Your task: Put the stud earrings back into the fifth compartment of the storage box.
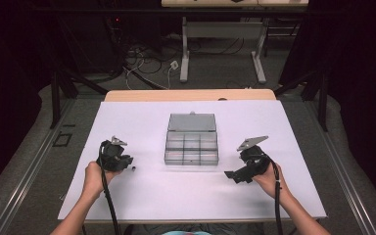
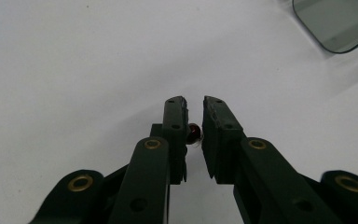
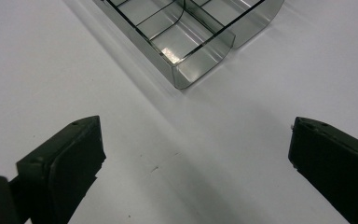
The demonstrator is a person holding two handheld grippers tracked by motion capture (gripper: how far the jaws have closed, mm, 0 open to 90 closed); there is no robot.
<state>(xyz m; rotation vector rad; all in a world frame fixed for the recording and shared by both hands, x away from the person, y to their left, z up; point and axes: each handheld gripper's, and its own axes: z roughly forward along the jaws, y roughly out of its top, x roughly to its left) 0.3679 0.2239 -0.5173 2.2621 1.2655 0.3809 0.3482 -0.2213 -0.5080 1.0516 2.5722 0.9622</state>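
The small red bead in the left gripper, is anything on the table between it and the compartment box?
Nothing visible does. The left gripper is shut on the small red bead, and the white table between it and the open clear compartment box is bare. The right gripper stands on the box's far side, jaws wide.

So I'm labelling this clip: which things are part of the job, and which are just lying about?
In the job:
left tool, shut on a small red bead
open compartment box
right tool, open

Lying about:
small dark bit on the table
cables on the floor
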